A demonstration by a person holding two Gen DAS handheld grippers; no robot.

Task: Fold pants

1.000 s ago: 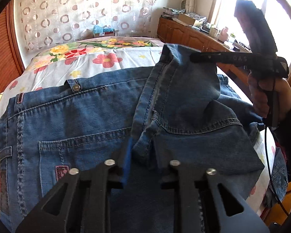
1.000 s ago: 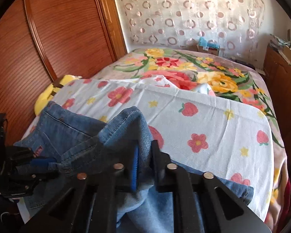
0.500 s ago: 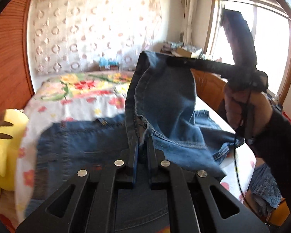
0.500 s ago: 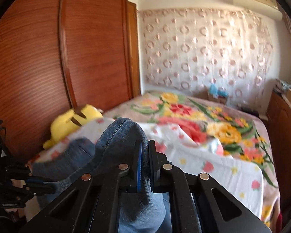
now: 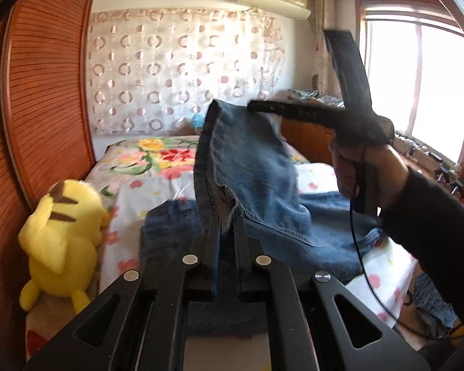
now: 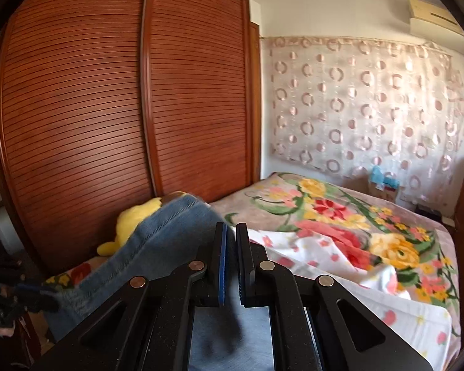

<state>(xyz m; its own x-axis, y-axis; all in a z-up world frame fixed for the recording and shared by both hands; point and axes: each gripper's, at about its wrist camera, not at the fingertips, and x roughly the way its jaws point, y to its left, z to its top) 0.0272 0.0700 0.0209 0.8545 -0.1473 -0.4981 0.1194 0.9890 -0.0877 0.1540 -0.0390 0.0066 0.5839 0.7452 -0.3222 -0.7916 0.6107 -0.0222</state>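
**Both grippers clamped on the jeans, leg end up in the air**

Left gripper (image 5: 226, 219) pinches a seam of the jeans (image 5: 250, 167); right gripper (image 6: 229, 241) grips the hem up ahead. The lifted edge runs between them, the rest draping onto the bed (image 5: 130, 191) below. Faded blue denim, floppy.

We see daylight flooding through the overexposed glass window (image 5: 430, 86), motion blur smearing the blue denim pants (image 6: 170, 235), and fisheye curvature darkening every corner.
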